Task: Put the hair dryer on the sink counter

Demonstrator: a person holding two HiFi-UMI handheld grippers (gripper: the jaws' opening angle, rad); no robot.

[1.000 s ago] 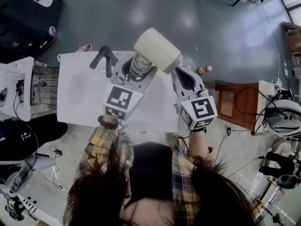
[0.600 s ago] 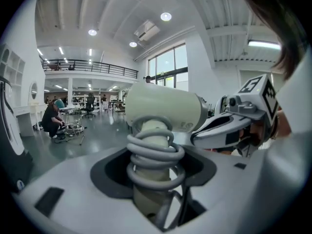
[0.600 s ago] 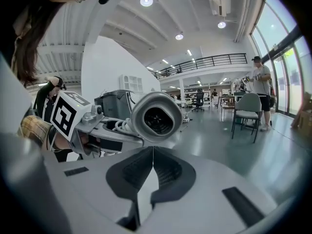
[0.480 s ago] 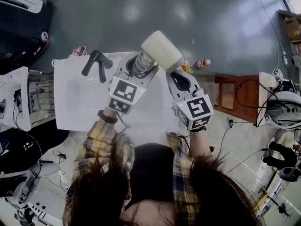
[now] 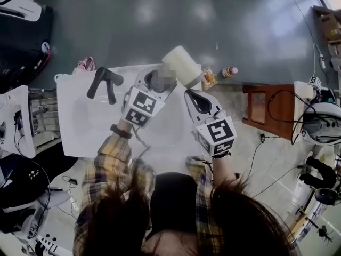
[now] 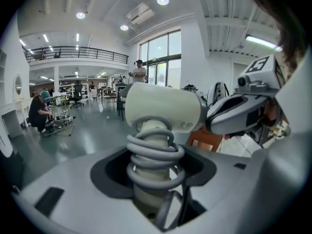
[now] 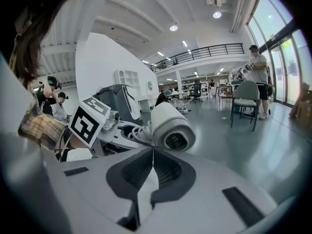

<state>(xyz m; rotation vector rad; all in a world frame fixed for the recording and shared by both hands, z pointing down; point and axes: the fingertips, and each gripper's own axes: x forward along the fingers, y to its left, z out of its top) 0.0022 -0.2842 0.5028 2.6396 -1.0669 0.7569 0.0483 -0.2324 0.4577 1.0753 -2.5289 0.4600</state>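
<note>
The cream hair dryer (image 5: 181, 65) hangs over the far right corner of the white sink counter (image 5: 74, 132). My left gripper (image 5: 155, 83) is shut on its handle, which has the grey cord coiled round it. In the left gripper view the hair dryer's body (image 6: 163, 106) stands upright above the left gripper (image 6: 155, 167). My right gripper (image 5: 198, 101) hovers just right of the dryer, over the counter's right edge, shut with nothing in it. In the right gripper view the jaw tips of the right gripper (image 7: 152, 156) meet, and the dryer's nozzle (image 7: 171, 129) faces the camera.
A black faucet (image 5: 104, 81) stands at the back of the basin. On the floor beyond the counter are a small bottle (image 5: 230, 71) and a pink shoe (image 5: 82, 64). A wooden stool (image 5: 264, 113) is to the right, with white machines at the left (image 5: 16, 121) and right (image 5: 322, 121).
The left gripper and the hair dryer have shifted a little toward the counter's far right corner, and the dryer looks smaller. The right gripper has moved left alongside it.
</note>
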